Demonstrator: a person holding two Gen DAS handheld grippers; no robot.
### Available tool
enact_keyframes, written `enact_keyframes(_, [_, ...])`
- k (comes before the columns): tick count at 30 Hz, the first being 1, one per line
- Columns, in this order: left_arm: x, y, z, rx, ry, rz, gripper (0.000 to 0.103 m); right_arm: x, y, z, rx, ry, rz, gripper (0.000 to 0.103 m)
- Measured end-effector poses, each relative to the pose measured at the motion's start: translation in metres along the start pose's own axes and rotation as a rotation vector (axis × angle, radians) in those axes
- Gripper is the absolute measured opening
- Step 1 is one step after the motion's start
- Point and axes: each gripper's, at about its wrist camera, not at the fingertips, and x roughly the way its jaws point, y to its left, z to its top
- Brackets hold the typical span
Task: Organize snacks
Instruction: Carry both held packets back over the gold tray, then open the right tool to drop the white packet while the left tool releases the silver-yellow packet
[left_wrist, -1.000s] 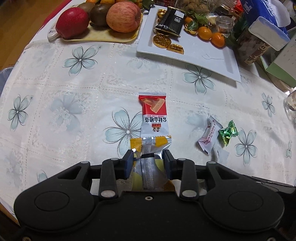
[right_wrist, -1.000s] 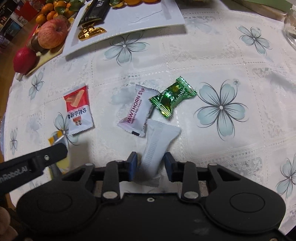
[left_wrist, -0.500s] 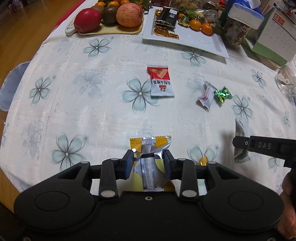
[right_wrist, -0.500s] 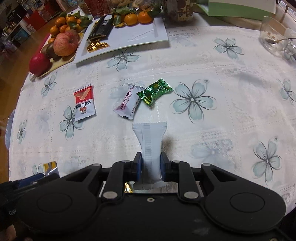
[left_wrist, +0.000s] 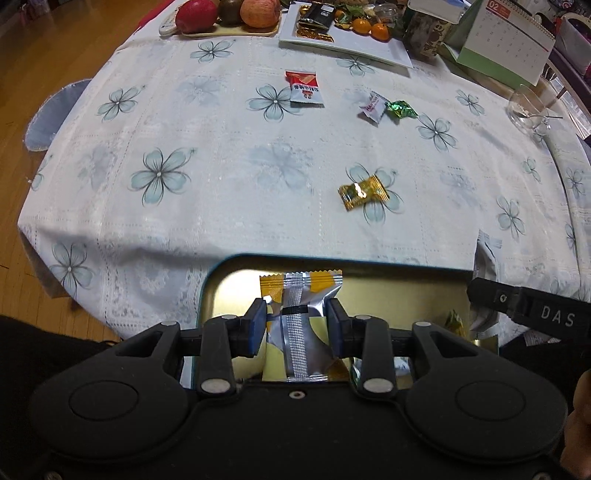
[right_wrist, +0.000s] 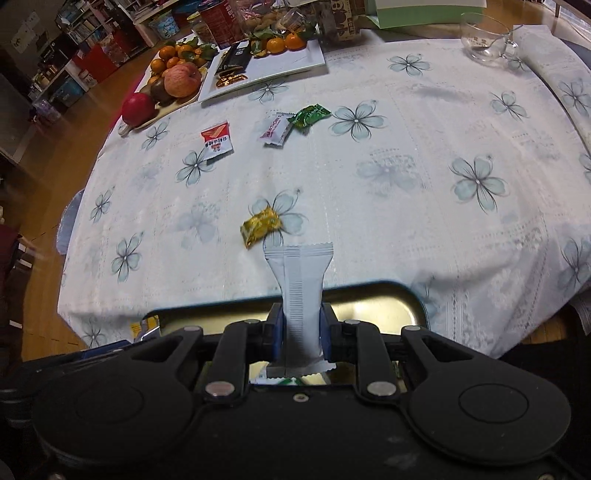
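Note:
My left gripper (left_wrist: 296, 321) is shut on a yellow and silver snack packet (left_wrist: 301, 314) and holds it over a gold tin tray (left_wrist: 399, 291) at the table's near edge. My right gripper (right_wrist: 301, 326) is shut on a white snack packet (right_wrist: 300, 280) over the same tray (right_wrist: 369, 306). On the tablecloth lie a gold candy (left_wrist: 362, 192), a red and white packet (left_wrist: 303, 88), a white hawthorn packet (left_wrist: 373, 107) and a green candy (left_wrist: 400, 109). The right gripper's arm (left_wrist: 532, 314) shows in the left wrist view.
A white plate (left_wrist: 369, 51) with wrapped sweets and oranges and a fruit tray (left_wrist: 229, 31) stand at the far side. A glass bowl (left_wrist: 528, 110) and a calendar (left_wrist: 506, 37) are at the far right. Wooden floor lies to the left.
Both grippers have pulled back from the table's middle toward its near edge with their packets, and now hang over the gold tray. The gold candy has come into view.

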Motion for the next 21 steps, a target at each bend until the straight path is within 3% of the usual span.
enact_keyframes(12, [-0.015, -0.031, -0.067, 0.046, 0.041, -0.029, 0.044, -0.038, -0.026, -0.094, 0.059, 0.018, 0.028, 0.022])
enact_keyframes(21, [-0.016, -0.045, -0.083, 0.04, 0.055, -0.005, 0.043, -0.042, -0.034, -0.116, 0.022, -0.005, 0.007, 0.025])
